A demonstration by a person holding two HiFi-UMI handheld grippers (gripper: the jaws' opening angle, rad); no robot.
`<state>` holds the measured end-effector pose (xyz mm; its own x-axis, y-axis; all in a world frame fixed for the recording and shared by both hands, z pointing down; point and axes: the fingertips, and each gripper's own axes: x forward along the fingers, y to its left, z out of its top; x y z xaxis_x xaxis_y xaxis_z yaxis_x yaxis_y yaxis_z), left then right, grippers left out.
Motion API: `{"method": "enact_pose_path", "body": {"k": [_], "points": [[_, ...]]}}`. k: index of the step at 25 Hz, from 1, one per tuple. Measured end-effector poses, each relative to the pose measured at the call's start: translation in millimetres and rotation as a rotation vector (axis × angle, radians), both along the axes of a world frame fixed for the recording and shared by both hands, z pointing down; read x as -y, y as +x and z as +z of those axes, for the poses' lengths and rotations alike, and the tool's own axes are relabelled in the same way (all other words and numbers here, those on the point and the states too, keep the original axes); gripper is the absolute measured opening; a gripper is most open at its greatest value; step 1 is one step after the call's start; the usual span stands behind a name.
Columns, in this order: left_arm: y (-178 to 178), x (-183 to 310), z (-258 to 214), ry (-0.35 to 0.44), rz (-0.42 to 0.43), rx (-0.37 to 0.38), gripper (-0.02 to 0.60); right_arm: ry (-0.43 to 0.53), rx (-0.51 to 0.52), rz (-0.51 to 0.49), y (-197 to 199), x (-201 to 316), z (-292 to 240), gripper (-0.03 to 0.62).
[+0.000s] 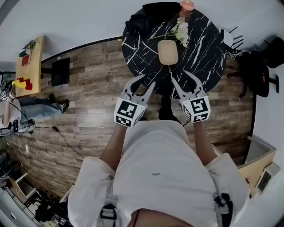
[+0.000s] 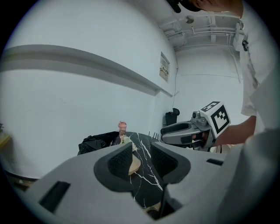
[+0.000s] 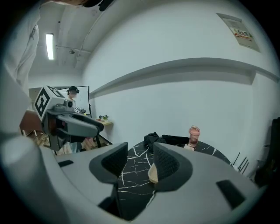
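My left gripper (image 1: 148, 80) hovers over the edge of the black tabletop (image 1: 204, 48), on the near side of the beige tray (image 1: 167, 52) and a little to its left; its jaws stand apart, with nothing between them; my right gripper (image 1: 179, 74) hovers near the tray's right corner, jaws also apart and empty; white flowers (image 1: 181, 32) lie just beyond the tray; a pink cup (image 1: 187, 4) stands farther beyond it.

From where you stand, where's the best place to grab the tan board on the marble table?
Probably its near short edge, approached from the person's side. The tan board lies flat on the table. That edge faces the open right tongs with nothing crowding it, while flowers sit at its far right corner. A low, near-level approach seems needed.
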<state>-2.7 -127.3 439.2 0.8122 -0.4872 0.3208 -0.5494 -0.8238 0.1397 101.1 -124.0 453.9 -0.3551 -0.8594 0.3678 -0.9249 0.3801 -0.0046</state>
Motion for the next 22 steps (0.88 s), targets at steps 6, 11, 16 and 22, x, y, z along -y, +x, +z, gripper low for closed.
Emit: {"method": "enact_pose_path", "body": {"k": [6,11,16,22], "points": [[21,8,3,0.006,-0.079,0.012,0.117,-0.031,-0.066,-0.104,28,20,21,0.175],[28,10,9,-0.013,-0.176,0.019,0.117,-0.045,-0.165,-0.236,33,31,39,0.169],[38,3,16,-0.035,-0.237,0.039,0.117,-0.062,-0.299,-0.354,46,33,67,0.169],[35,0,15,-0.040,-0.325,0.051,0.117,-0.072,-0.429,-0.475,54,36,94,0.152]]}}
